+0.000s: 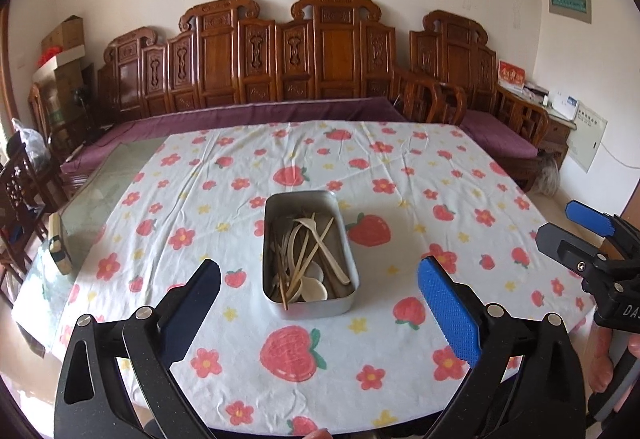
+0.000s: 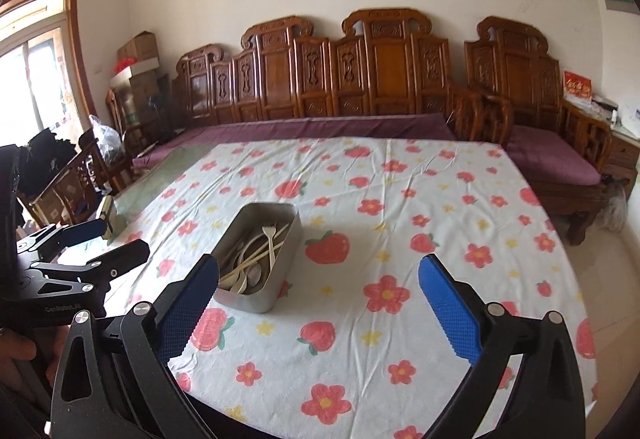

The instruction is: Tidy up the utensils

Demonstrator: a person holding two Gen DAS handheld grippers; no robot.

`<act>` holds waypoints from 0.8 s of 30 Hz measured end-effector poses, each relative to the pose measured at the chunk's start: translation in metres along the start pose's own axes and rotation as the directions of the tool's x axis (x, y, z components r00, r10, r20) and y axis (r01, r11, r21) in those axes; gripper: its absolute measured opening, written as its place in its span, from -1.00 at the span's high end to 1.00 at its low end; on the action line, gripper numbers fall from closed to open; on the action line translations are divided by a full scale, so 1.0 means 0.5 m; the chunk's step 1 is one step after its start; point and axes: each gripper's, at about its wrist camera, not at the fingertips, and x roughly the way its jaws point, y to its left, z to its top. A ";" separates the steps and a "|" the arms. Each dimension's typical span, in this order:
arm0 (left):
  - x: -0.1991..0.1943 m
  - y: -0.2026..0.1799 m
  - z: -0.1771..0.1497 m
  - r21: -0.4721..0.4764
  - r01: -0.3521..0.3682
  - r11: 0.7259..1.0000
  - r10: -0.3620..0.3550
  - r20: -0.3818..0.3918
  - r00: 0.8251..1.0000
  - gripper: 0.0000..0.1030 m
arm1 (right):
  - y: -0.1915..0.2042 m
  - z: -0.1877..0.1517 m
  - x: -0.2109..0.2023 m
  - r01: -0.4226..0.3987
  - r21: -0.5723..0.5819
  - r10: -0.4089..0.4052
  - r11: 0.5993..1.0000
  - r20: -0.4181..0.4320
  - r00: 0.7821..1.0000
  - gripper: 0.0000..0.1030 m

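From the left wrist view, the left gripper [image 1: 318, 299] hangs over the near edge of the table [image 1: 460, 159], its two blue-padded fingers [image 1: 448, 315] spread wide with nothing between them. Straight ahead, in the middle of the strawberry-print tablecloth [image 1: 248, 319], stands the metal tin [image 1: 310, 253], its long side running away from the camera. The utensils [image 1: 308, 259], pale spoons, a fork and thin sticks, lie heaped inside it, crossing one another rather than lined up. No utensil shows loose on the cloth, so the gathering looks done or nearly so. At the right edge the right gripper [image 1: 560, 231] appears from the side, also gaping and empty, well clear of the tin. From the right wrist view, the right gripper [image 2: 318, 299] is likewise apart and holds nothing; the tin [image 2: 256, 259] sits to the near left, just beyond its left finger, with the utensils [image 2: 256, 259] piled inside. The left gripper [image 2: 116, 239] shows at the left edge, open beside a small folded object [image 2: 108, 217] on the bare glass. Both tools held back and high suggests the person is standing off from the tin.
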 end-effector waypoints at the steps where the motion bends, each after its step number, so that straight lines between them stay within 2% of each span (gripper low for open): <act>1: -0.008 -0.003 0.003 -0.001 0.003 1.000 -0.003 0.006 1.000 -0.85 | 0.002 0.003 -0.010 0.005 -0.003 -0.005 1.000 0.009 1.000 -0.95; 15: -0.131 -0.024 0.048 -0.017 0.012 1.000 -0.010 0.135 0.991 -0.85 | 0.025 0.059 -0.171 0.049 -0.030 -0.043 0.998 0.171 0.984 -0.95; 24: -0.176 -0.034 0.053 -0.006 0.011 1.000 -0.010 0.182 0.983 -0.85 | 0.032 0.068 -0.207 0.061 -0.022 -0.055 0.998 0.206 0.977 -0.95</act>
